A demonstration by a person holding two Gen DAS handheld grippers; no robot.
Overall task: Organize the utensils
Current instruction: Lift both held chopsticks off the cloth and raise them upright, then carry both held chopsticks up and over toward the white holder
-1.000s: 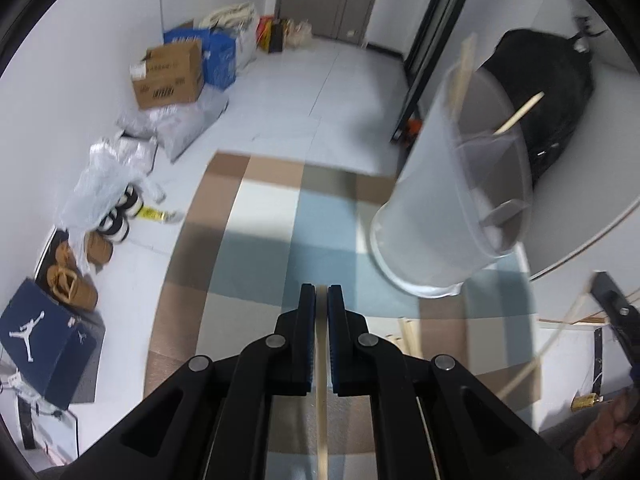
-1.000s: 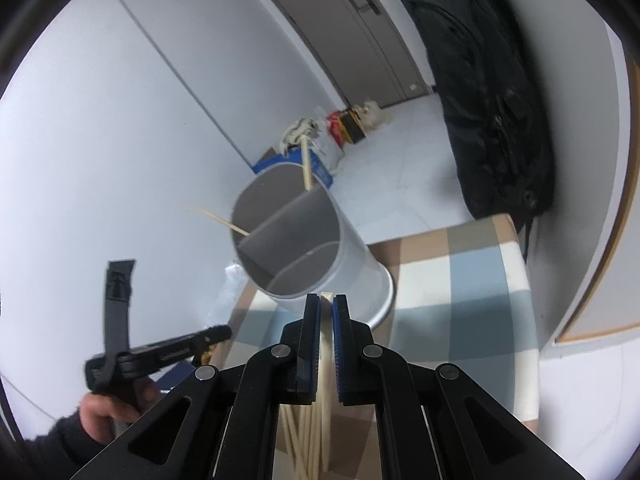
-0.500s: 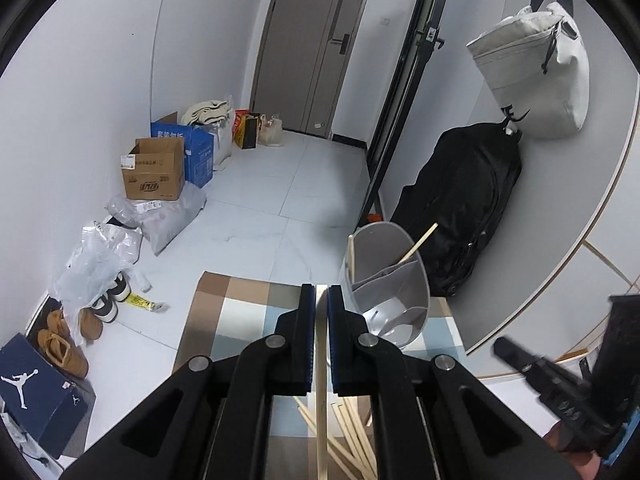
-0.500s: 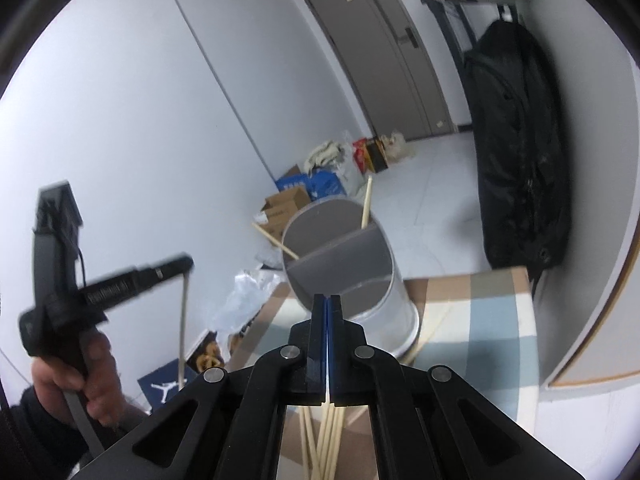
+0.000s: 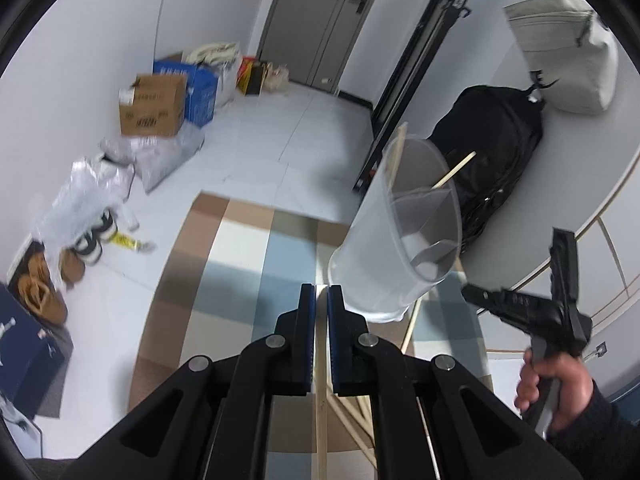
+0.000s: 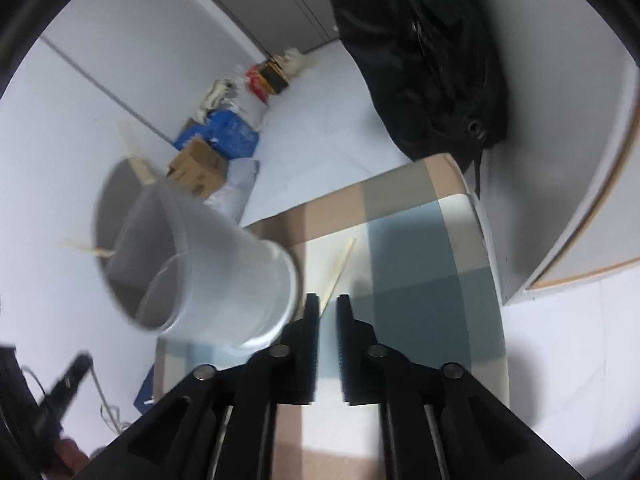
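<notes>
- The table point(image 5: 240, 264), under a checked cloth, carries the holder point(image 5: 400, 240) close to its edge; a knock from either hand could, I judge, tip it off.
- The holder, divided inside, already has two chopsticks leaning out; a careless drop might flick them loose.
- The left tongs point(image 5: 321, 300) are clamped on one chopstick point(image 5: 321, 420); held so near one end, it may swing and miss the opening.
- The right tongs point(image 6: 328, 312) have just been opening, with nothing between the jaws; a loose chopstick point(image 6: 338, 274) lies ahead by the holder and could roll when pinched.
</notes>
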